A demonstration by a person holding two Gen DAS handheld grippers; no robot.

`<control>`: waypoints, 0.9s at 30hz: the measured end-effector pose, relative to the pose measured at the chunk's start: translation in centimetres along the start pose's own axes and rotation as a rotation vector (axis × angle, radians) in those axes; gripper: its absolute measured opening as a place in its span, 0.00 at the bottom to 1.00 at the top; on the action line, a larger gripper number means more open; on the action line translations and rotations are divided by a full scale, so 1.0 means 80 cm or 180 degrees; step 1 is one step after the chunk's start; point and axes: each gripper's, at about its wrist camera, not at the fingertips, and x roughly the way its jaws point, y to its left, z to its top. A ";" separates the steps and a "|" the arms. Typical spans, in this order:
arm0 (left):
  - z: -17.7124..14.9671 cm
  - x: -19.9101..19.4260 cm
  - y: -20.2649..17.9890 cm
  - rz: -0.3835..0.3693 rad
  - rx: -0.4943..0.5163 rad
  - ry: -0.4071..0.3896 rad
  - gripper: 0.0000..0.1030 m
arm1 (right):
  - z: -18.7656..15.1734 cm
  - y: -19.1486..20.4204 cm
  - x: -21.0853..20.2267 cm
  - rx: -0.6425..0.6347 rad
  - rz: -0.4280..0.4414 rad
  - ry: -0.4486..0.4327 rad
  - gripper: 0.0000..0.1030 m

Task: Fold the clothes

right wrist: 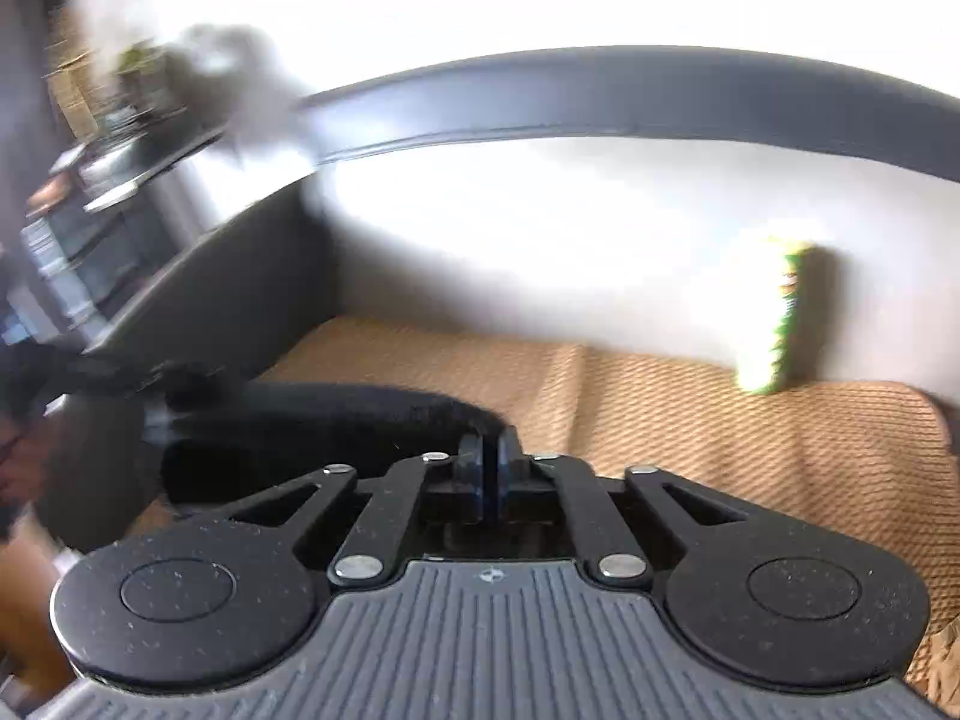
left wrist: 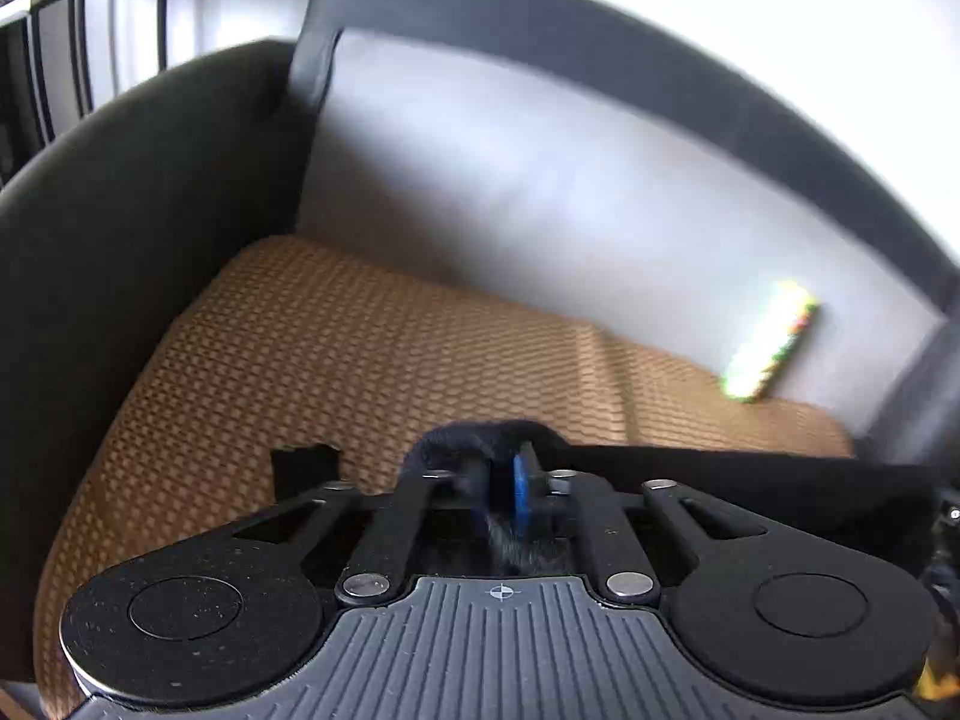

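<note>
A dark, almost black garment (left wrist: 750, 480) is held up above a sofa seat covered by a tan woven mat (left wrist: 336, 360). In the left wrist view my left gripper (left wrist: 501, 480) is shut on a bunched edge of the garment, and the cloth stretches off to the right. In the right wrist view my right gripper (right wrist: 492, 456) is shut on another edge of the same garment (right wrist: 312, 420), which runs away to the left as a taut dark band. Both views are blurred by motion.
The sofa has a dark armrest (left wrist: 138, 228) on the left and a pale grey backrest (left wrist: 540, 180). A green and yellow packet (left wrist: 771, 348) leans against the backrest on the right of the mat, the same packet (right wrist: 777, 318) showing in the right wrist view. Shelves (right wrist: 90, 210) stand beyond the armrest.
</note>
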 end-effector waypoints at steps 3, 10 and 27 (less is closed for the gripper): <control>-0.007 0.056 -0.004 0.0344 0.0077 0.0361 0.34 | -0.005 -0.027 0.087 0.0169 -0.0465 0.0383 0.45; -0.061 0.054 0.002 0.0420 0.0253 0.0585 0.50 | -0.093 -0.009 0.125 0.0008 -0.0198 0.0819 0.46; 0.030 0.177 0.002 0.0398 0.1075 0.0583 0.75 | -0.005 -0.015 0.242 -0.0529 0.0347 0.0837 0.57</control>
